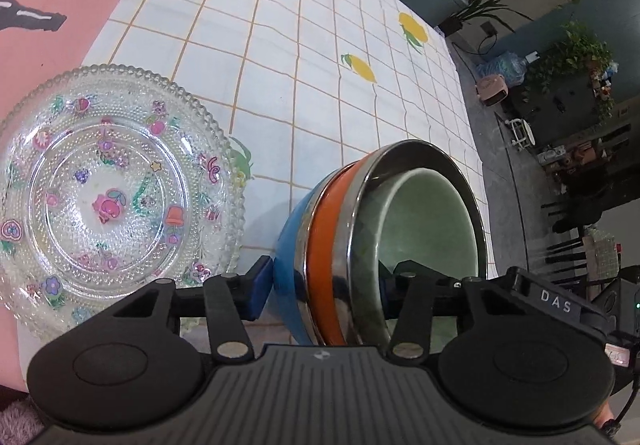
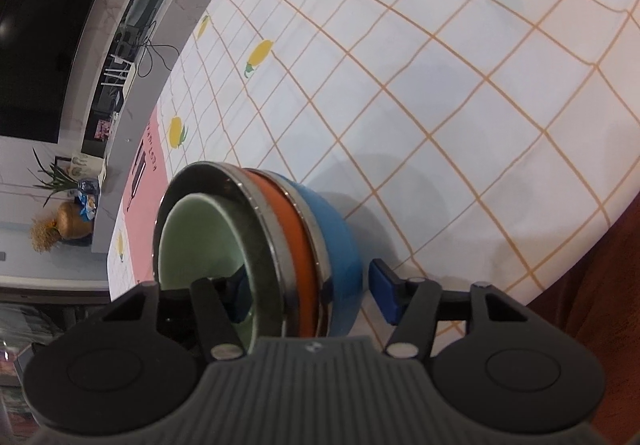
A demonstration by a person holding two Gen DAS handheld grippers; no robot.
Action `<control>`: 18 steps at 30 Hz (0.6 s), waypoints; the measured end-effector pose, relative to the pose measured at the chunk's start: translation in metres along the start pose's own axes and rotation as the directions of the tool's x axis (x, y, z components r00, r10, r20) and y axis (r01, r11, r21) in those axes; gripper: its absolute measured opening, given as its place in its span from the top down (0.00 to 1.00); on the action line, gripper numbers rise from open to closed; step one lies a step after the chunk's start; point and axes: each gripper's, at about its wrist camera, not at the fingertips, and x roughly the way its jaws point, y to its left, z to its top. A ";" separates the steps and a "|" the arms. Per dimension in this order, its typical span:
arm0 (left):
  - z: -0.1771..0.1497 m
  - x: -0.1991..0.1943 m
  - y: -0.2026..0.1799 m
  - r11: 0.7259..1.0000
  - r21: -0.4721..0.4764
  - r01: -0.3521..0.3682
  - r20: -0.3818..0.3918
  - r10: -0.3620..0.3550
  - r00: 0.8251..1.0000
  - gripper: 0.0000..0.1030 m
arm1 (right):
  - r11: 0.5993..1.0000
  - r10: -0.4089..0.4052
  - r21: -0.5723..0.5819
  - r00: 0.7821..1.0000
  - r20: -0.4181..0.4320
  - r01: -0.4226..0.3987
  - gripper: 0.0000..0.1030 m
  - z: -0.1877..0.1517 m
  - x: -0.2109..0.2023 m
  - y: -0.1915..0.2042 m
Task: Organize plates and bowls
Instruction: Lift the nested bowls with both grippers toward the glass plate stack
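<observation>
Both views showed one nested stack of bowls [image 1: 360,245] on the checked tablecloth [image 1: 320,65]: a blue bowl [image 1: 290,245] outermost, then an orange bowl [image 1: 324,245], a steel bowl [image 1: 400,165] and a pale green bowl [image 1: 432,213] innermost.

Left gripper [image 1: 322,287]: jaws partly spread and straddling the rim of the stack. The outer blue pad [image 1: 260,291] lay against or just beside the blue wall; the inner finger [image 1: 400,277] sat inside the green bowl. Firm contact on both sides could not be confirmed. A clear glass plate [image 1: 108,193] with printed flowers lay just outside the outer pad, its beaded edge near the finger linkage but apart from the bowls. Beyond the jaws the cloth was bare save for printed lemons; a pink mat [image 1: 60,5] lay past the plate.

Right gripper [image 2: 308,297]: jaws likewise partly spread across the stack wall on the opposite side. The inner finger [image 2: 230,293] reached into the green bowl [image 2: 196,237]; the outer blue pad [image 2: 382,295] stood just clear of the blue bowl [image 2: 340,245], a narrow gap of cloth showing between them. Orange bowl [image 2: 296,237] and steel bowl [image 2: 256,213] rims sat between the jaws. No object lay outside that pad, only tablecloth [image 2: 440,105].

Off the table edge: potted plants [image 1: 568,57] and furniture.
</observation>
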 end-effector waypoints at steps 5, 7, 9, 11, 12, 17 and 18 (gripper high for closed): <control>0.003 0.001 -0.003 1.000 -0.004 -0.016 -0.016 0.016 1.000 0.45 | 1.000 -0.012 -0.025 1.000 -0.004 0.012 0.50 0.000 0.000 0.003; 0.004 0.002 -0.005 1.000 -0.003 -0.025 -0.016 0.025 1.000 0.45 | 0.999 -0.018 -0.027 1.000 -0.006 0.018 0.51 0.000 0.001 0.004; 0.004 0.002 -0.006 1.000 -0.006 -0.030 -0.012 0.030 0.999 0.46 | 0.999 -0.038 -0.034 0.999 -0.010 0.038 0.55 0.000 0.001 0.006; 0.005 0.002 -0.008 0.999 -0.001 -0.033 -0.013 0.033 0.999 0.45 | 0.998 -0.054 -0.044 0.998 -0.013 0.053 0.55 0.001 0.001 0.008; 0.007 0.004 -0.011 0.999 0.006 -0.037 -0.013 0.037 0.999 0.46 | 0.998 -0.050 -0.039 0.999 -0.014 0.050 0.55 0.001 0.001 0.007; 0.007 0.004 -0.014 0.999 0.011 -0.046 -0.012 0.046 0.999 0.45 | 0.999 -0.035 -0.012 0.999 -0.018 0.035 0.56 0.002 0.000 0.002; 0.006 0.004 -0.014 0.999 0.009 -0.045 -0.014 0.045 0.999 0.45 | 0.999 -0.036 -0.013 0.999 -0.018 0.036 0.56 0.002 0.000 0.002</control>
